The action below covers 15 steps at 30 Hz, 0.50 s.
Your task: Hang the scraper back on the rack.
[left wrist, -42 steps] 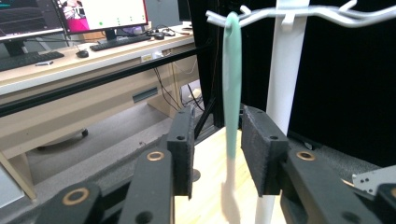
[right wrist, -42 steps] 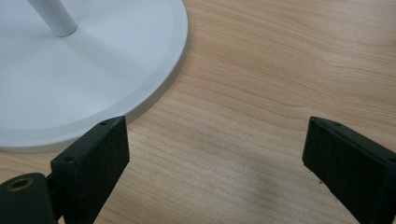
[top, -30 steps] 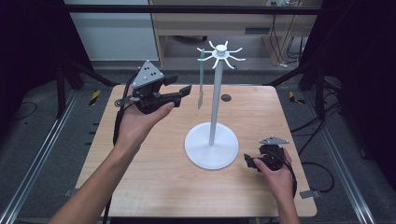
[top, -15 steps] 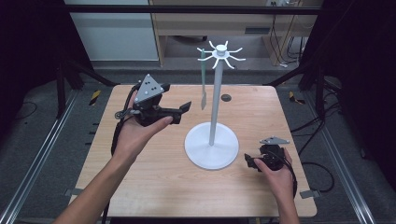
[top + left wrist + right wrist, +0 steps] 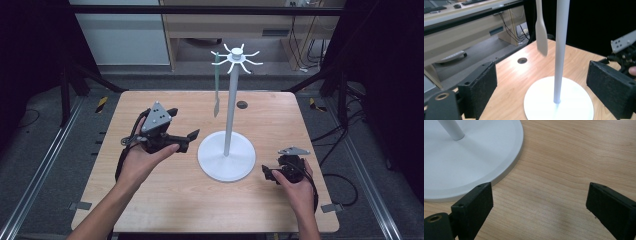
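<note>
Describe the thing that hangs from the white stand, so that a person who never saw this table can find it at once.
In the middle of the wooden table stands a tall white stand on a round base, with curved hooks spreading from its top. From one hook on the left side hangs a spatula, apart from the pole. It is the one hanging thing: slim, pale, with a flat blade pointing down.

My left gripper [image 5: 182, 141] has a black body topped by a grey three-cornered plate [image 5: 156, 118] with small dark holes near its corners. A black cable [image 5: 121, 162] loops from its rear. Each jaw ends in a flat, black, rectangular pad with a finely grained face and a small screw hole near the upper edge. My right gripper [image 5: 268, 174] is of the same build: black body, grey plate [image 5: 293, 150], black cable [image 5: 315, 192]. A round brass-rimmed bore sits at each jaw base. My forearms are bare; no sleeves are worn.
</note>
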Tool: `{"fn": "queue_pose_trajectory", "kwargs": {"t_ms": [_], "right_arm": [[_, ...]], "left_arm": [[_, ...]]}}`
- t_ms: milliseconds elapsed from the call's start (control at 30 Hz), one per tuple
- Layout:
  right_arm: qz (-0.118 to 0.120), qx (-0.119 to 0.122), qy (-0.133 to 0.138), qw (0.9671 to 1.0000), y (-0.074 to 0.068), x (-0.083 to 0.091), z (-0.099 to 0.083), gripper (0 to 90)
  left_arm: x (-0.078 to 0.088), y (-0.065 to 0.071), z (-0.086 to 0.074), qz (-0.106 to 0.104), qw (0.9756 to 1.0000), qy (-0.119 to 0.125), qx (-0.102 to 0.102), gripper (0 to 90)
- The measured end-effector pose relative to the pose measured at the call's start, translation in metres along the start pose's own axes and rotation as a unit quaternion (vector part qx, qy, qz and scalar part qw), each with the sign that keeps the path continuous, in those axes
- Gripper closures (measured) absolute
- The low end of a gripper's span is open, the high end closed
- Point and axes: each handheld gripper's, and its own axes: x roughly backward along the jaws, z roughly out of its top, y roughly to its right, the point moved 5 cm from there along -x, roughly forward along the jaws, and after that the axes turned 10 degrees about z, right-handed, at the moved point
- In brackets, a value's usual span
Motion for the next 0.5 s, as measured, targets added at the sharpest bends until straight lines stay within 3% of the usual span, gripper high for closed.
{"fn": "queue_pose_trajectory", "kwargs": {"t_ms": [500], "right_arm": [[-0.005, 0.001, -0.001, 1.0000, 0.001, 0.000, -0.001, 7.3]], "left_arm": [[0.004, -0.001, -0.056, 0.004, 0.9994, -0.030, -0.019, 4.0]]}}
